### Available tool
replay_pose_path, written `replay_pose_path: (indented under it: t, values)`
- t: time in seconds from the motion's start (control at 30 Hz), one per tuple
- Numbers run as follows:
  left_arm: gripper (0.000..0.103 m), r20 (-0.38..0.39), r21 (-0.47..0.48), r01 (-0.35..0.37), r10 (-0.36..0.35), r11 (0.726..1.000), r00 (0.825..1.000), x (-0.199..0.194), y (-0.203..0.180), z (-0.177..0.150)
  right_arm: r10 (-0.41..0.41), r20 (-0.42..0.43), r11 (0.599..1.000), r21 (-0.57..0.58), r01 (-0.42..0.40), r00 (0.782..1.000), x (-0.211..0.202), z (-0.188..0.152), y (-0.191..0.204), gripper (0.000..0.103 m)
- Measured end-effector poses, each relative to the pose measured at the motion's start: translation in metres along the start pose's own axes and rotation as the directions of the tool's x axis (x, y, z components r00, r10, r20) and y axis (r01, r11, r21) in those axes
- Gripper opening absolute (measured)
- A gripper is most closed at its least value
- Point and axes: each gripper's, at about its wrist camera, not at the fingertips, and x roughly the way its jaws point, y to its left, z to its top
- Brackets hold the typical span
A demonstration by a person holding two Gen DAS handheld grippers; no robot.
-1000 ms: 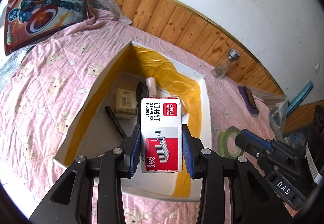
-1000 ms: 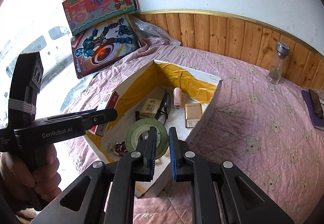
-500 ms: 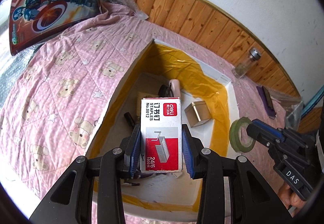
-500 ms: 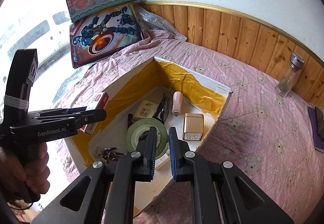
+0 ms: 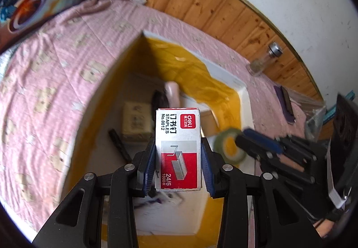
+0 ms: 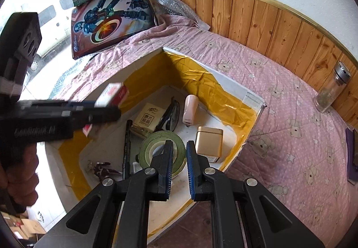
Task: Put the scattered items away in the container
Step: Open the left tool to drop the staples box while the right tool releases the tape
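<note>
The left gripper jaws clamp the red-and-white cardboard staples box and the right gripper jaws pinch the green tape roll, both suspended above the open yellow-lined white box on the bed, ready for release inside.

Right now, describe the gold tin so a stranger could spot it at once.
Find the white box lined with yellow foil on the pink bedspread. Inside, near its right wall, stands the gold tin, beside the green tape roll: the only shiny metallic block there.
</note>
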Motion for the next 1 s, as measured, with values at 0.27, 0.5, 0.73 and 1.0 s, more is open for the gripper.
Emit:
replay_pose_path:
  t: [0.27, 0.5, 0.73, 1.0]
  values:
    - [0.038, -0.16, -0.019, 0.063, -0.065, 0.998, 0.985, 0.031, -0.022, -0.04, -0.006, -0.035, 1.0, -0.012, 0.005, 0.999, 0.021, 0.019, -0.02, 0.013]
    - [0.039, -0.258, 0.007, 0.085, -0.08, 0.996, 0.963, 0.049, -0.038, -0.061, 0.013, -0.069, 0.999, -0.05, -0.017, 0.998, 0.04, 0.035, -0.019, 0.013]
    - [0.05, -0.248, 0.067, 0.015, 0.002, 0.998, 0.969, 0.053, -0.044, -0.068, 0.03, -0.135, 0.997, -0.066, -0.04, 0.99, 0.066, 0.039, -0.02, 0.016]
    - [0.055, -0.233, 0.023, 0.021, -0.015, 1.0, 0.972, 0.044, -0.03, -0.074, 0.066, -0.138, 0.998, 0.014, -0.065, 0.988, 0.067, 0.03, -0.037, 0.022]
